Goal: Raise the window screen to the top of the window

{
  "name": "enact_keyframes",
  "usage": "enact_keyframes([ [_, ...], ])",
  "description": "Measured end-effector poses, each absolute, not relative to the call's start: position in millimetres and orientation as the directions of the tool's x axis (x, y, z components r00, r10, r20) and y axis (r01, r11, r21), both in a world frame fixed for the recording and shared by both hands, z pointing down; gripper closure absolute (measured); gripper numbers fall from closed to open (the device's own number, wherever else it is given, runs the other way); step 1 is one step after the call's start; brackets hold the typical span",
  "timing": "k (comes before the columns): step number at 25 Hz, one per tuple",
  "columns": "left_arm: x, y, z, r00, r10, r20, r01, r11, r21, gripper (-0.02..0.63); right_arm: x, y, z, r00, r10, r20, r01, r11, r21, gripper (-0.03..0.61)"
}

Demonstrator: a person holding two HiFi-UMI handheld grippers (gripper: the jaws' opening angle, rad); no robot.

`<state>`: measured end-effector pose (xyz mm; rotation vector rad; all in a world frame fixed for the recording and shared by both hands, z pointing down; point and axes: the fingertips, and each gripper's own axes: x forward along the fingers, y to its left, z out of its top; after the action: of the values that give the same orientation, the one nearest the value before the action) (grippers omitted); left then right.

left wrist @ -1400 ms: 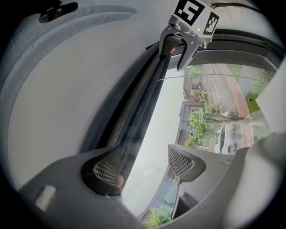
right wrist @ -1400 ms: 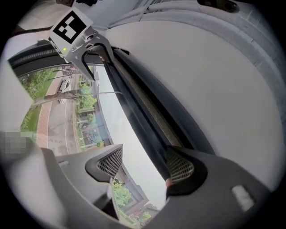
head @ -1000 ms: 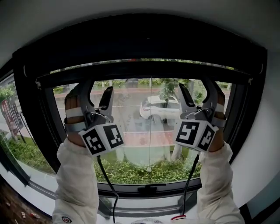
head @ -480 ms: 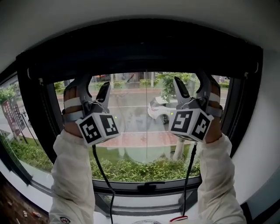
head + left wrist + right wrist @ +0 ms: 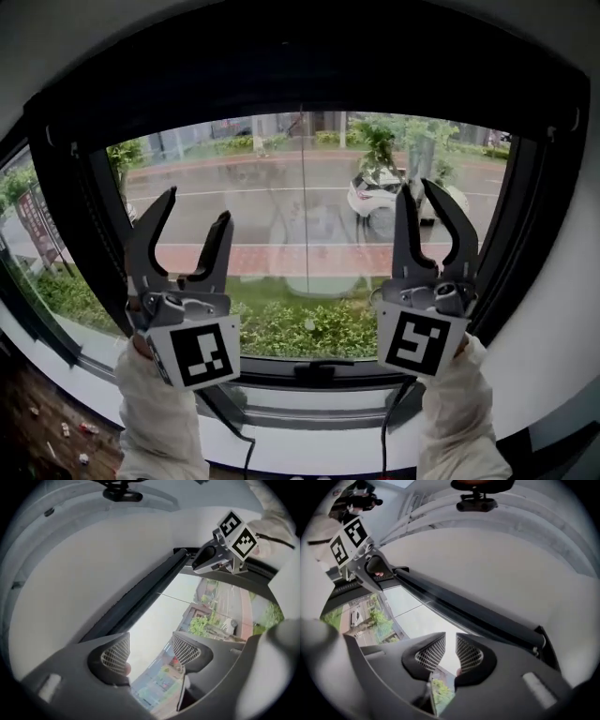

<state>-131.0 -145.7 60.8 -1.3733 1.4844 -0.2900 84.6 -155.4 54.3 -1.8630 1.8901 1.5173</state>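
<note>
Head view: left gripper is up in front of the glass, jaws wide and just closed in a little, nothing between them. Window screen sits at the top of the window as a dark band under the header, clear of both tools. Right gripper has just closed to a slim gap and is also empty. Only this view shows the latch on the bottom rail. The gripper views show the pad faces head-on and the screen's underside.
</note>
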Motion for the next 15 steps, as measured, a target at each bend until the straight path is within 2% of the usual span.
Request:
enact_keyframes([
  [2,-133,-146,99,0.192,-0.865,-0.464,-0.627,0.256,-0.736,0.397,95,-155,96,-0.226,-0.743,-0.629,-0.875,-0.128,0.466,0.555],
  [5,-142,-147,161,0.145,-0.905,-0.400,-0.680,0.203,-0.705,0.420,93,-155,159,-0.229,-0.791,-0.567,-0.916,-0.021,0.400,0.572],
  [6,-147,-145,176,0.122,-0.912,-0.391,-0.697,0.202,-0.688,0.468,90,-154,178,-0.237,-0.809,-0.539,-0.918,0.004,0.397,0.572],
  [8,-156,-137,205,0.082,-0.925,-0.372,-0.731,0.198,-0.653,0.611,84,-150,216,-0.248,-0.846,-0.472,-0.921,0.054,0.387,0.572],
  [10,-160,-128,240,0.070,-0.948,-0.310,-0.784,0.140,-0.605,0.611,77,-140,253,-0.275,-0.882,-0.382,-0.931,0.146,0.335,0.572],
  [12,-164,-112,290,0.060,-0.976,-0.210,-0.893,0.042,-0.449,0.611,68,-123,296,-0.369,-0.897,-0.245,-0.924,0.324,0.203,0.572],
  [14,-168,-77,368,0.062,-0.997,-0.051,-0.960,-0.045,-0.276,0.612,61,-94,360,-0.489,-0.869,-0.076,-0.872,0.488,0.037,0.574],
  [15,-171,-52,414,0.061,-0.997,0.043,-0.971,-0.070,-0.231,0.612,59,-75,398,-0.523,-0.852,0.010,-0.852,0.522,-0.039,0.574],
])
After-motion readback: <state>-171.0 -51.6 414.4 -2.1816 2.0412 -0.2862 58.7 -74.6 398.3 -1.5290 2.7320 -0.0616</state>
